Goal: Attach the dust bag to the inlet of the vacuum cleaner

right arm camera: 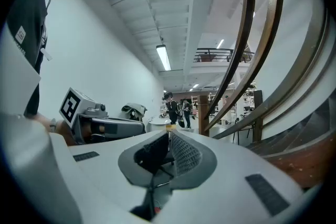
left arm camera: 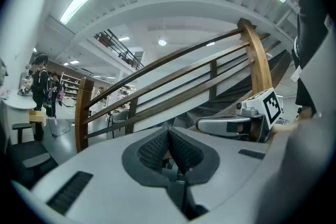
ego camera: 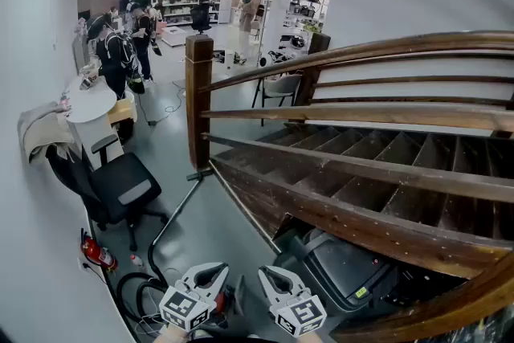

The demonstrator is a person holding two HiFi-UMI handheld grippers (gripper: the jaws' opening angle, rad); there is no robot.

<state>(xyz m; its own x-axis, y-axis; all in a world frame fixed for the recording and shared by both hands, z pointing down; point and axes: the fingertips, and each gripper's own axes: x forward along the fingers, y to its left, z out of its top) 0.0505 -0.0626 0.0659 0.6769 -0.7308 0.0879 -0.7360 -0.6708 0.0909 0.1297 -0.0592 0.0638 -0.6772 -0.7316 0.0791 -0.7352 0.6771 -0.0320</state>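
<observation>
Dark grey vacuum cleaner (ego camera: pixel 344 267), partly hidden, on the floor (ego camera: pixel 210 230) under the wooden staircase (ego camera: pixel 361 173)

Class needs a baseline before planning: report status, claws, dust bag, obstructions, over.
Left claw shut, empty; right claw shut, empty. Dust bag not in view. Vacuum cleaner on floor beside wooden staircase, hose lying left of claws.

Wooden railing (ego camera: pixel 345 54), office chair (ego camera: pixel 123 182)
</observation>
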